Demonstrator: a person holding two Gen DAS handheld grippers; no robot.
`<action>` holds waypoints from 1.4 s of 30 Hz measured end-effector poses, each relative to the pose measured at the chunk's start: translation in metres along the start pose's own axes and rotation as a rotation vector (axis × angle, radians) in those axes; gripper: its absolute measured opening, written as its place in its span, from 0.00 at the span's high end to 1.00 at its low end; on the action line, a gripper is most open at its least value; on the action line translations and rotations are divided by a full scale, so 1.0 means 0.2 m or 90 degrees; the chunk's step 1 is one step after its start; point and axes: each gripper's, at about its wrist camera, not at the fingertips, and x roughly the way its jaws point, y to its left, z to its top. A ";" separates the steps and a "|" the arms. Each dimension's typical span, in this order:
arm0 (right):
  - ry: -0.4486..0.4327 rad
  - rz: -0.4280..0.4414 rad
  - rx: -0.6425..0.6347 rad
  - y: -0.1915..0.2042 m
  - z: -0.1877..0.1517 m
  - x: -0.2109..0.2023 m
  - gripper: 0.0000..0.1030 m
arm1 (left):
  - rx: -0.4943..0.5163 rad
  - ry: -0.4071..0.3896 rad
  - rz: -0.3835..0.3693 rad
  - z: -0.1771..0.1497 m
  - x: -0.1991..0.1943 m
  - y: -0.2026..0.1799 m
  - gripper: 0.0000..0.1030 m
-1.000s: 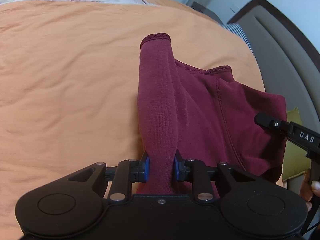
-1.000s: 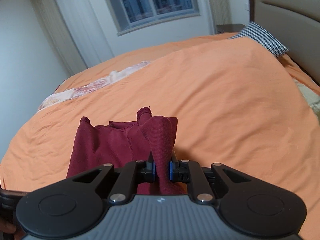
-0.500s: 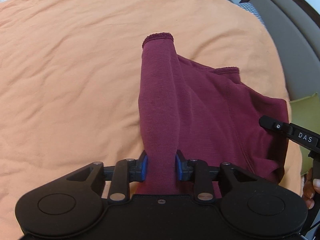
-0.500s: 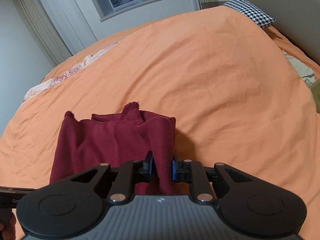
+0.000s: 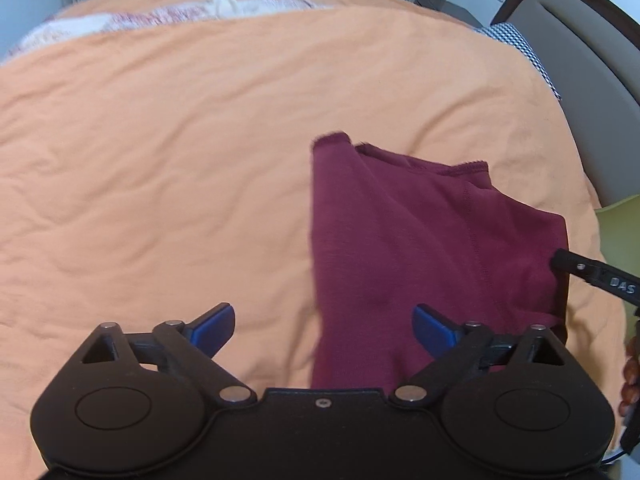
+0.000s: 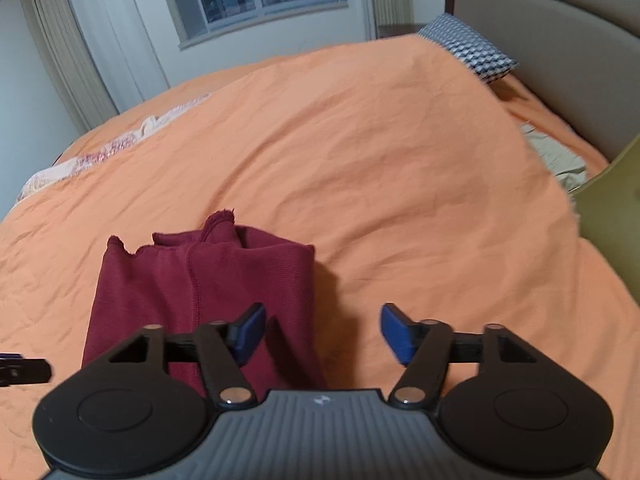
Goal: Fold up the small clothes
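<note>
A small maroon knit garment [image 5: 420, 248] lies folded on the orange bedspread [image 5: 160, 160], its hemmed edges pointing away from me. My left gripper [image 5: 322, 326] is open, its blue pads spread wide; the cloth's left edge runs between them, untouched. In the right wrist view the same garment [image 6: 208, 284] lies left of centre. My right gripper [image 6: 320, 334] is open too, with its left pad over the cloth's right part and its right pad over bare bedspread [image 6: 400, 160]. The right gripper's finger shows at the left wrist view's right edge [image 5: 592, 276].
A houndstooth pillow [image 6: 468, 48] and padded headboard [image 6: 552, 40] stand at the far right. A pale floral blanket [image 5: 180, 16] lies along the bed's far edge. A green cushion [image 6: 612, 232] sits at the right. Window and curtains are behind. A hand [image 5: 630, 376] shows lower right.
Both grippers were shut on lifted folds of the maroon garment; both have opened wide and the cloth has dropped flat onto the bedspread. Both views have pulled back slightly.
</note>
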 end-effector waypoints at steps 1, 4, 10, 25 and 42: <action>-0.012 -0.003 0.001 0.00 -0.01 -0.03 0.25 | 0.002 -0.007 0.004 -0.01 -0.03 0.01 0.05; -0.051 -0.009 0.014 0.00 -0.04 -0.16 0.13 | 0.006 -0.031 0.013 -0.06 -0.14 0.04 0.01; -0.139 0.003 -0.004 0.10 -0.16 -0.48 0.03 | 0.015 -0.089 0.017 -0.21 -0.36 0.05 0.01; -0.297 0.028 -0.063 0.31 -0.74 -1.35 0.00 | 0.010 -0.236 0.022 -0.94 -1.06 0.07 0.01; -0.347 0.022 -0.057 0.26 -1.22 -1.95 0.00 | -0.002 -0.321 0.015 -1.58 -1.48 -0.05 0.01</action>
